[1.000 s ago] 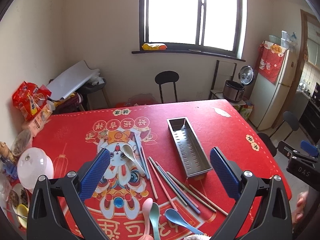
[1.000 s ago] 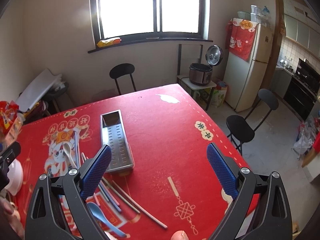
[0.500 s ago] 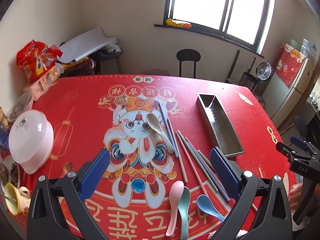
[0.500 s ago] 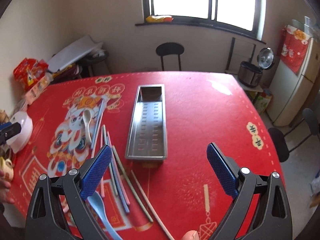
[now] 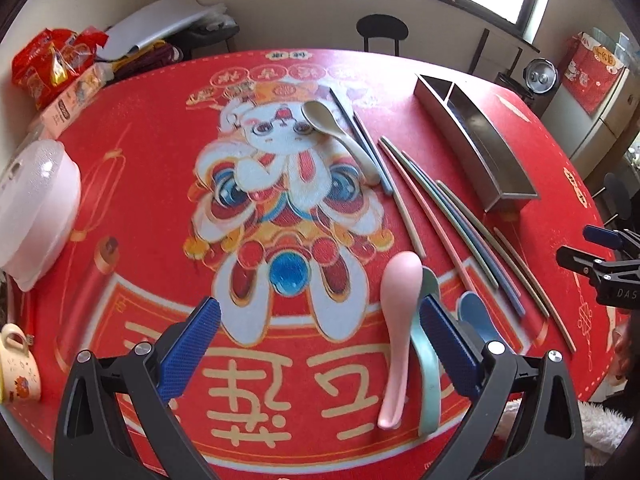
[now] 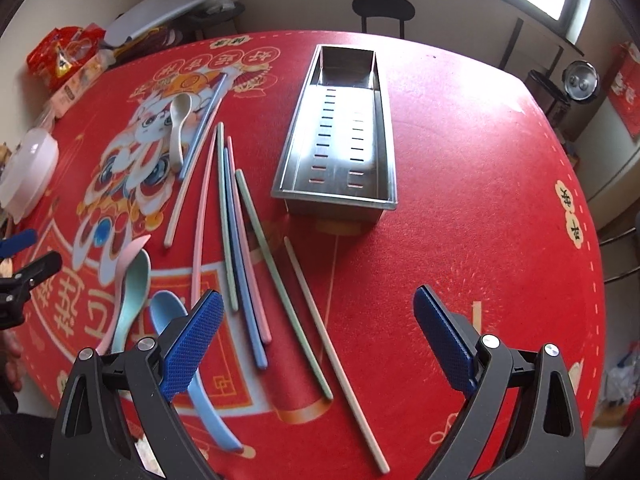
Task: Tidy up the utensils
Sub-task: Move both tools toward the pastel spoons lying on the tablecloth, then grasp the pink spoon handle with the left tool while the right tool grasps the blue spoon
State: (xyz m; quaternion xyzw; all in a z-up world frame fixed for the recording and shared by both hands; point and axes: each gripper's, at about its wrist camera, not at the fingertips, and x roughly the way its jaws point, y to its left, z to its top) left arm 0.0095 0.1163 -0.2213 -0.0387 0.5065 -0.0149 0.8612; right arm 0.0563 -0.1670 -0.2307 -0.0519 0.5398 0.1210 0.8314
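A steel utensil tray (image 6: pixel 340 128) (image 5: pixel 476 140) with a slotted floor lies empty on the red tablecloth. Several coloured chopsticks (image 6: pixel 240 232) (image 5: pixel 452 220) are strewn to its left. A white spoon (image 6: pixel 179 128) (image 5: pixel 340 136) rests on the rabbit print. Pink (image 5: pixel 398 320), green (image 5: pixel 430 380) and blue (image 6: pixel 188 352) spoons lie near the front edge. My left gripper (image 5: pixel 320 344) hovers open above the front of the cloth, its right finger just over the green spoon. My right gripper (image 6: pixel 318 338) is open above the chopsticks' near ends, holding nothing.
A white lidded bowl (image 5: pixel 32 208), a small cup (image 5: pixel 16 364) and snack packets (image 5: pixel 52 68) crowd the table's left side. A black chair (image 6: pixel 382 10) stands behind the table. A rice cooker (image 6: pixel 580 80) and fridge are at the right.
Both grippers have tilted down and moved closer to the table; the window has slid out of view. The left view has shifted toward the spoons, the right toward the chopsticks and tray.
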